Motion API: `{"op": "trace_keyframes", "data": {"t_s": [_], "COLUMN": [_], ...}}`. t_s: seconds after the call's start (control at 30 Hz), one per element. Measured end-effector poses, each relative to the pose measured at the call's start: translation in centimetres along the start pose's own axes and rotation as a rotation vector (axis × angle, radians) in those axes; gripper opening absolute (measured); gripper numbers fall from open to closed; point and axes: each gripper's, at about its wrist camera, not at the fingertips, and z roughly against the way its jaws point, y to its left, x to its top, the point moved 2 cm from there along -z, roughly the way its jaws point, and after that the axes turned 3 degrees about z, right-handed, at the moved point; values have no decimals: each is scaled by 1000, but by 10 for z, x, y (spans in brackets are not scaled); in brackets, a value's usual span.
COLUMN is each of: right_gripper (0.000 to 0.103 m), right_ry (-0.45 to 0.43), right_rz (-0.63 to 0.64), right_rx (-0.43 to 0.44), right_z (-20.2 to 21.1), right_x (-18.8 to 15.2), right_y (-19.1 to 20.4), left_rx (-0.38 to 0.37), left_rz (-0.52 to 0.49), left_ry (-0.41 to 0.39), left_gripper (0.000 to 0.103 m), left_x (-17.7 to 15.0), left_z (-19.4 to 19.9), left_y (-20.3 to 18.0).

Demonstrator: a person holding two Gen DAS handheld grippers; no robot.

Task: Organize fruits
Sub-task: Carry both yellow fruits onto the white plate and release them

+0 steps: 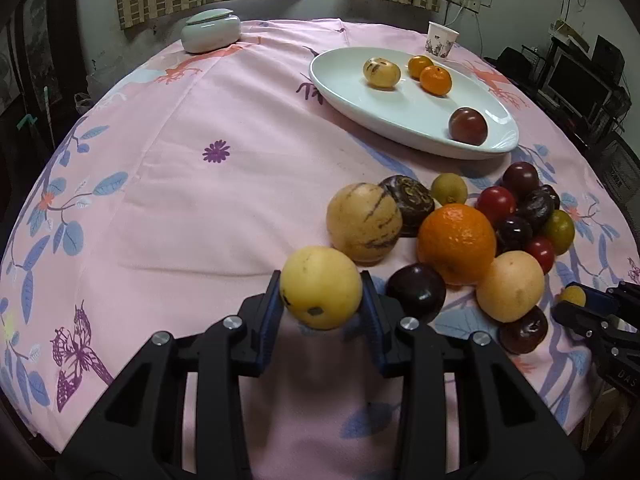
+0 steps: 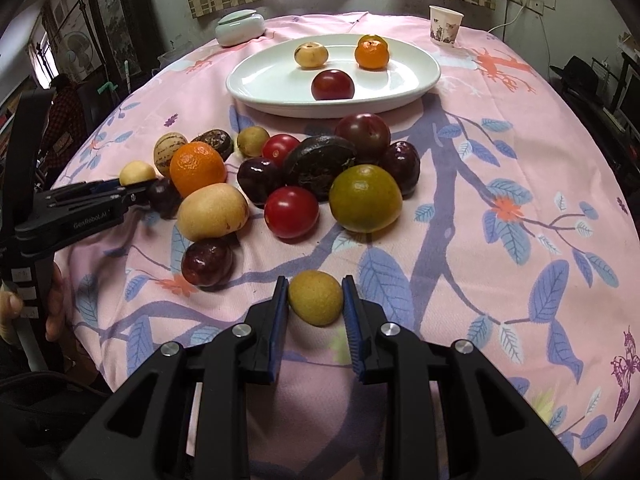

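Left tongs (image 1: 322, 300): clamped on a pale yellow fruit (image 1: 321, 286), blue pads pressing both its sides, at the near edge of the fruit pile.
Right tongs (image 2: 315, 300): clamped on a small yellow-brown fruit (image 2: 316, 297), near the pile and apart from it.
White oval plate (image 2: 256, 88): on the far half of the desk (image 1: 200, 200); it holds a striped cream fruit (image 1: 381, 73), two small oranges (image 1: 435, 79) and one dark red plum (image 1: 467, 126).
Fruit pile: loose on the pink cloth just before the plate: a large orange (image 1: 456, 244), a striped melon-like fruit (image 1: 364, 222), red tomatoes (image 2: 291, 212), a green citrus (image 2: 365, 198), dark plums (image 1: 416, 293).
Lidded pale jar (image 1: 211, 31): far left, closed, contents hidden.
Paper cup (image 1: 441, 39): far right, upright; inside not visible.
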Motion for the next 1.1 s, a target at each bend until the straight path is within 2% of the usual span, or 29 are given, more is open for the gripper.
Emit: {"op": "trace_keyframes", "data": {"t_s": [0.27, 0.7, 0.8, 0.9, 1.0, 1.1], "right_gripper": [27, 27, 27, 27, 27, 27], "right_ry": [-29, -69, -94, -109, -141, -163], "right_rz": [-24, -2, 18, 30, 48, 70], "right_rx": [20, 42, 59, 62, 42, 2], "right_z": [8, 17, 22, 23, 20, 7], "right_x": [4, 27, 49, 84, 121, 159], "right_y": [-2, -1, -3, -14, -25, -35], "left_rx": [-4, -32, -45, -62, -26, -9], "left_rz": [-48, -109, -159, -197, -216, -230], "left_ry": [-57, -66, -73, -78, -94, -71], "left_gripper": [37, 37, 37, 38, 38, 38], "left_x": [-1, 12, 31, 65, 107, 148], "left_z": [28, 34, 37, 35, 23, -5], "left_y": [-18, -40, -50, -59, -66, -74]}}
